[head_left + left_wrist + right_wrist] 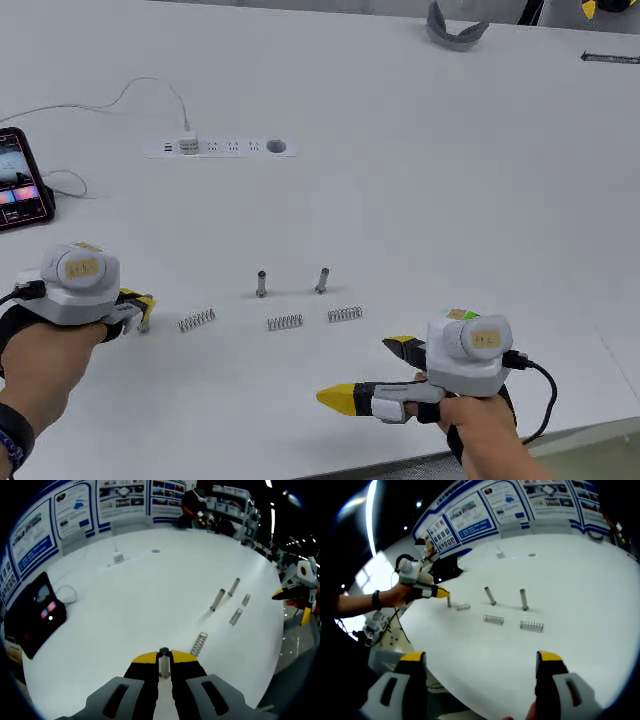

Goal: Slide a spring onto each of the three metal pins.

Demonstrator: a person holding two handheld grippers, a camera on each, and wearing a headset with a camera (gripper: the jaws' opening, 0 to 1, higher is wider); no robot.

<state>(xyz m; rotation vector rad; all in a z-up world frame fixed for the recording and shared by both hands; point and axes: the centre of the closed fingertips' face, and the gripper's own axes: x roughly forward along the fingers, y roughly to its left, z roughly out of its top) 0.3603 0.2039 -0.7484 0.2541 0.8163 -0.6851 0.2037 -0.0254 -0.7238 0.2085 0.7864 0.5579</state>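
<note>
left gripper closed on a pin | right gripper held wide open, empty | risk: pin may be tilted if the spring is pushed on crooked

A broad white worktop is spreading across the frame; blue-bordered wall posters are lining the top, a bright ceiling light glaring upper left.

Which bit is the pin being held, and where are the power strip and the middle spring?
Held pin [163,665], left gripper view, mid-shaft.
Power strip [225,147], head view, middle of its body.
Middle spring [285,322], head view, centre coils.
</note>
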